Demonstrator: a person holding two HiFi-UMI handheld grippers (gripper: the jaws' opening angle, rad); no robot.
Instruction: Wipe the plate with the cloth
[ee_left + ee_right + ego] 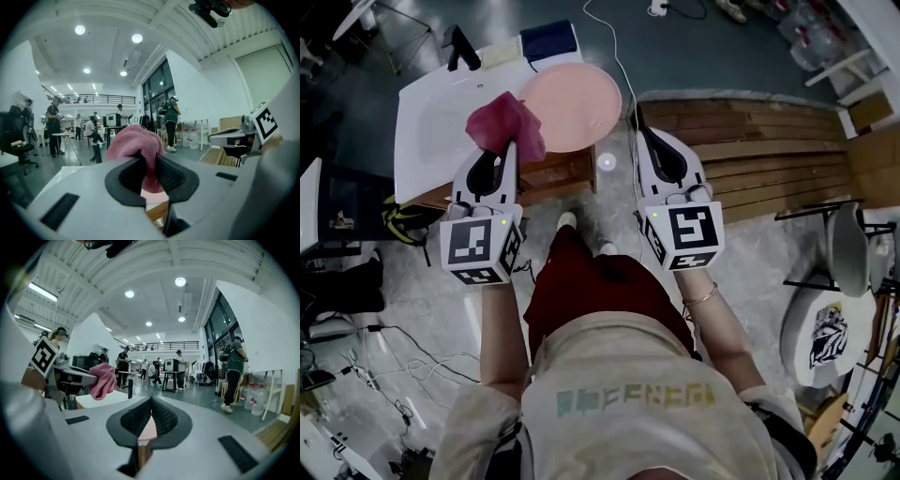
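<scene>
Two hand-held grippers, both gripping, at a white worktop (431, 122).
The left hand-held gripper (149, 163) pinches the bunched pink cloth (504, 122) just beside the pink plate (572, 103); the right hand-held gripper (149, 420), jaws nearly together, appears clamped on the plate's right rim.

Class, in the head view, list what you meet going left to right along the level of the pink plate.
white table → red cloth → pink plate → right gripper → wooden boards
</scene>
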